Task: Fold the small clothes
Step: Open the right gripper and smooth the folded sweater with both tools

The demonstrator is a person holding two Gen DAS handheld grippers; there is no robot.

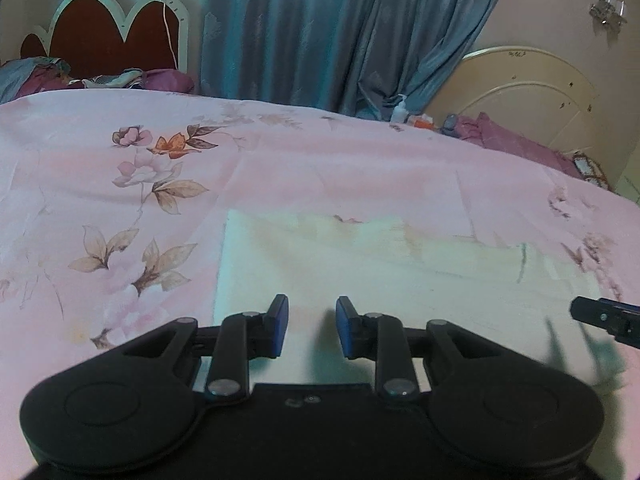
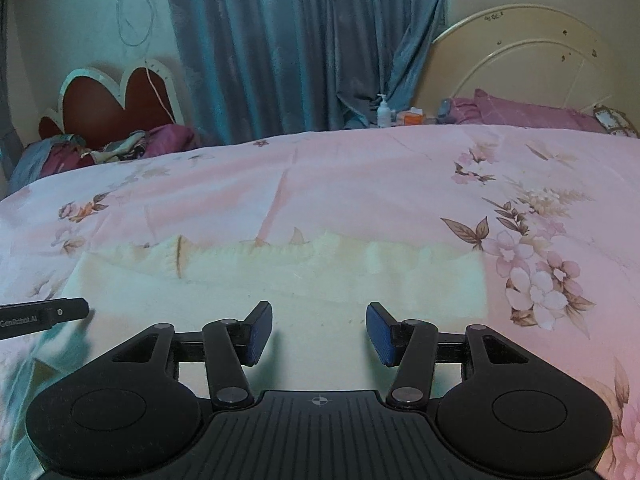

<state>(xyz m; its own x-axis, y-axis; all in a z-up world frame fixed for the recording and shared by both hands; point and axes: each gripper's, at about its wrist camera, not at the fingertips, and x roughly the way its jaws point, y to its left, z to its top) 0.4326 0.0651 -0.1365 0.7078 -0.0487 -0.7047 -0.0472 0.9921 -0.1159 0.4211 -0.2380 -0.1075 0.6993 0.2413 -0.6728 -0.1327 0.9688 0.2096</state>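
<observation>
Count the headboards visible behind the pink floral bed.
2. A red scalloped headboard stands at the back left, and a cream arched headboard at the back right, past the curtain. Others may sit outside the views.

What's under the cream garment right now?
The cream garment lies flat on the pink floral bedsheet, which shows all around it. Whatever sits directly beneath is covered. Both grippers, left gripper and right gripper, hover open above it.

We look along our right gripper [image 2: 319,334], its blue-padded fingers [image 2: 260,332] parted and empty above a cream knitted garment [image 2: 280,276] spread flat on a pink floral bedspread [image 2: 400,176]. Our left gripper [image 2: 44,316] pokes in at the left edge. Blue curtains [image 2: 288,40] hang behind.
</observation>
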